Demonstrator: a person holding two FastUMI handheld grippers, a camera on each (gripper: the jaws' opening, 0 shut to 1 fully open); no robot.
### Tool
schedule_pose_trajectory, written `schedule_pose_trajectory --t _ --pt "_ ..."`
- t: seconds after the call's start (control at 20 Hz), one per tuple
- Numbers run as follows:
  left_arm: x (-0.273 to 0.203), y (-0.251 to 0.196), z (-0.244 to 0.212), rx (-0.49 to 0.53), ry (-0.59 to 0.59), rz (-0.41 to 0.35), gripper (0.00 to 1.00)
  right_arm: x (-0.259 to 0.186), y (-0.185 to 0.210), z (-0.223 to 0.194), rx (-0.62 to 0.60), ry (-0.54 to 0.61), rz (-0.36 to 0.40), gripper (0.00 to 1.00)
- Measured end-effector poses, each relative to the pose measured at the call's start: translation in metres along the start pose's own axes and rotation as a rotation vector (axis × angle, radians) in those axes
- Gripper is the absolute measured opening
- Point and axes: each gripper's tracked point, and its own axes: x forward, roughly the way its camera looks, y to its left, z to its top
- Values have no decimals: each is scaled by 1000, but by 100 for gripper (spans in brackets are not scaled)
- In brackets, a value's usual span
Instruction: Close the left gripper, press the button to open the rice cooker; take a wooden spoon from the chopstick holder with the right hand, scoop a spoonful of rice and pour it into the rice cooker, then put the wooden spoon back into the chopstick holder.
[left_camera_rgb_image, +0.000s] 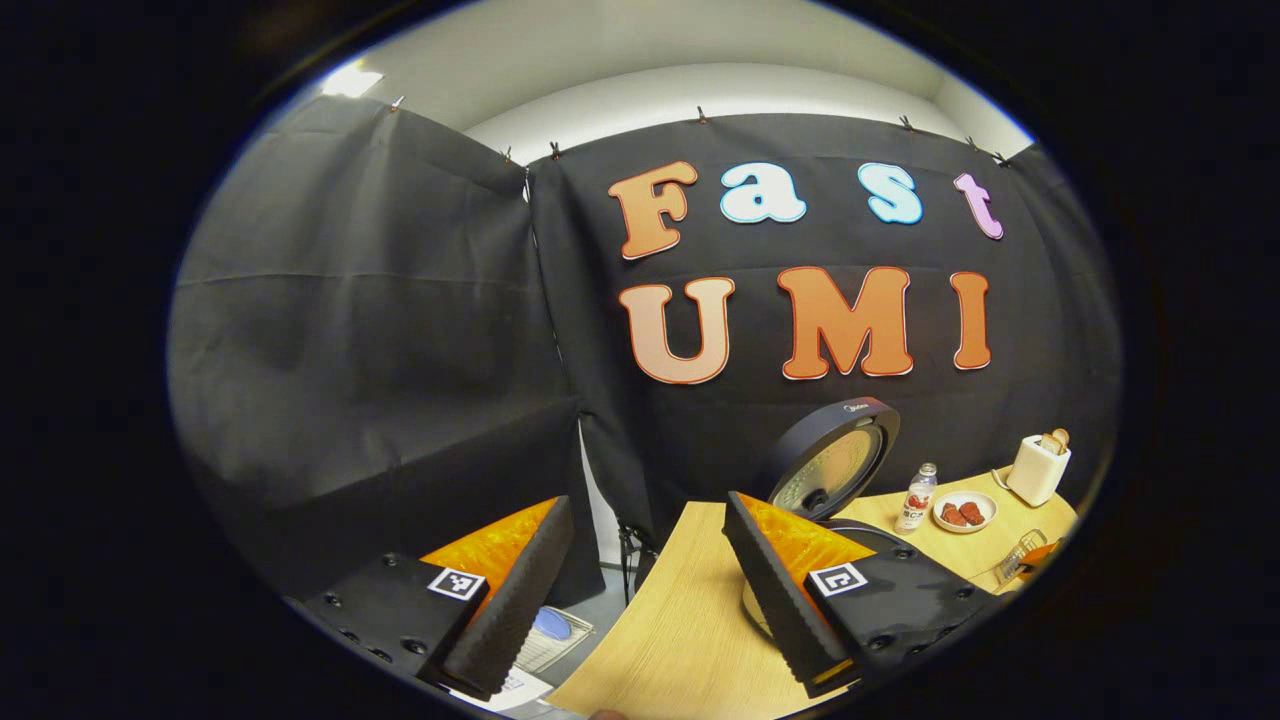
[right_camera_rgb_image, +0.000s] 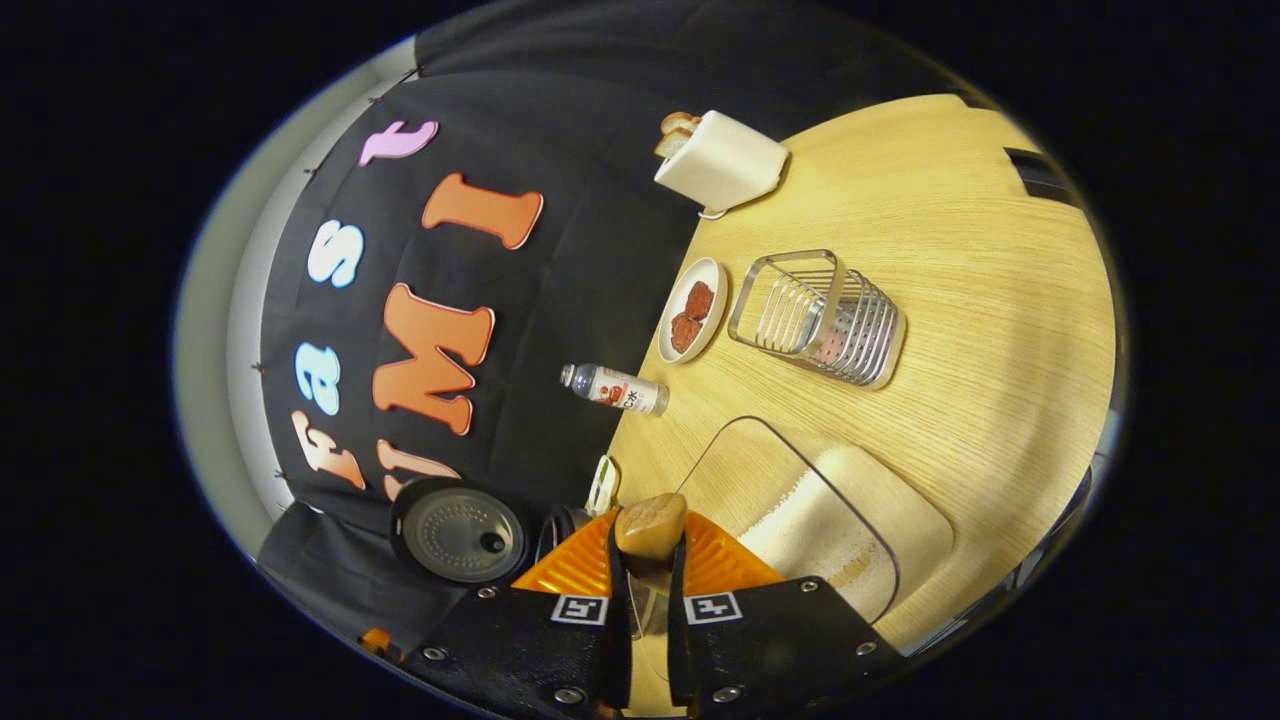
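Clamping the wooden spoon (right_camera_rgb_image: 650, 527) between both fingers, the right tongs (right_camera_rgb_image: 648, 560) hang over the clear rice container (right_camera_rgb_image: 820, 520). Left tongs (left_camera_rgb_image: 640, 560) gape wide above the counter (left_camera_rgb_image: 660, 630). Beyond stand the open-lidded rice cooker (left_camera_rgb_image: 835, 465) and the wire chopstick holder (right_camera_rgb_image: 820, 315).

Matt grained wood table (right_camera_rgb_image: 960, 250), shiny wire-metal chopstick holder (right_camera_rgb_image: 820, 315), smooth wooden spoon (right_camera_rgb_image: 650, 527), glossy rice cooker (left_camera_rgb_image: 835, 465) lid

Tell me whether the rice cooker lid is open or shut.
Open: the rice cooker lid stands raised, its inner plate facing out; the right gripper view shows that plate too.
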Motion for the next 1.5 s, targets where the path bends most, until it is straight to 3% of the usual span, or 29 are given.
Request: schedule_pose_trajectory --t 0.3,1.0,1.5 --pt "-6 1 14 -10 -34 4 97 -16 4 33 164 -49 19 13" --pt "-10 -7 16 -38 -41 -25 97 -39 70 66 231 -70 71 13" --pt "-11 -4 12 -45 -35 -37 98 -21 136 50 266 -33 125 13"
